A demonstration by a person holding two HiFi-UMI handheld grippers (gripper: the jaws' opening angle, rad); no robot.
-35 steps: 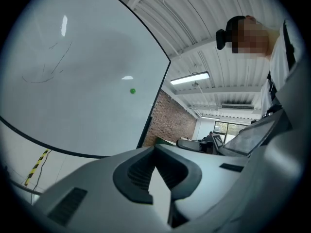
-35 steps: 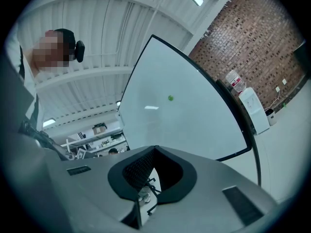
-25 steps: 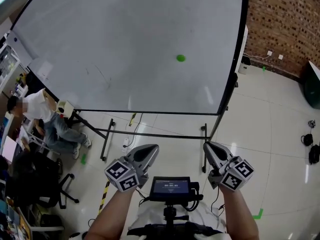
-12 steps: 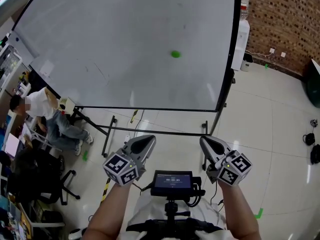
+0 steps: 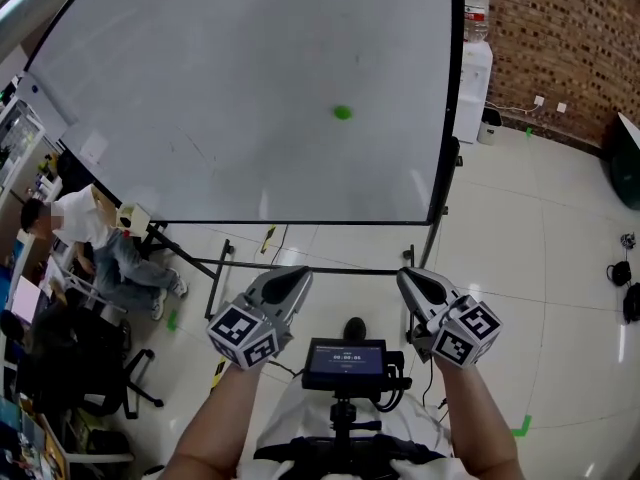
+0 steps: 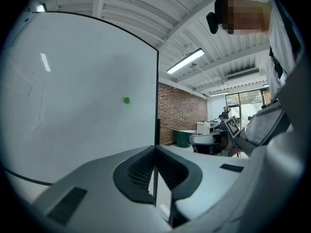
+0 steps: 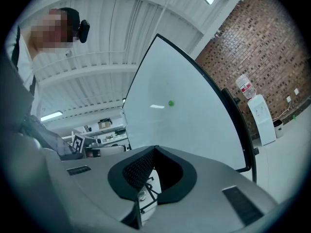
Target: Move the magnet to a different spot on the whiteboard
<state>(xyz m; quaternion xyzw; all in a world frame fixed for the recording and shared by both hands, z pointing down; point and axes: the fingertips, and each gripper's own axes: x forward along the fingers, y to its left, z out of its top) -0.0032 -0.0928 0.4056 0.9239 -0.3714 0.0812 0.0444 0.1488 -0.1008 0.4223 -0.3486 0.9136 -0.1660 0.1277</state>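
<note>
A small round green magnet (image 5: 343, 113) sticks to the large whiteboard (image 5: 200, 88), right of its middle; it also shows as a green dot, the magnet (image 6: 127, 100), in the left gripper view and the magnet (image 7: 171, 103) in the right gripper view. My left gripper (image 5: 296, 281) and right gripper (image 5: 409, 280) hang low in front of my body, well short of the board. Both have their jaws together with nothing between them, the left gripper (image 6: 155, 147) and the right gripper (image 7: 154, 148).
The board stands on a black wheeled frame (image 5: 215, 278). A seated person (image 5: 90, 233) is at the left by an office chair (image 5: 70, 368). A water dispenser (image 5: 472, 83) stands by the brick wall (image 5: 560, 38) at the right. A screen (image 5: 345, 360) sits between my arms.
The view has shifted: the board and magnet sit further left in the head view than a second ago. Both grippers have stayed low, moving slightly left and up.
</note>
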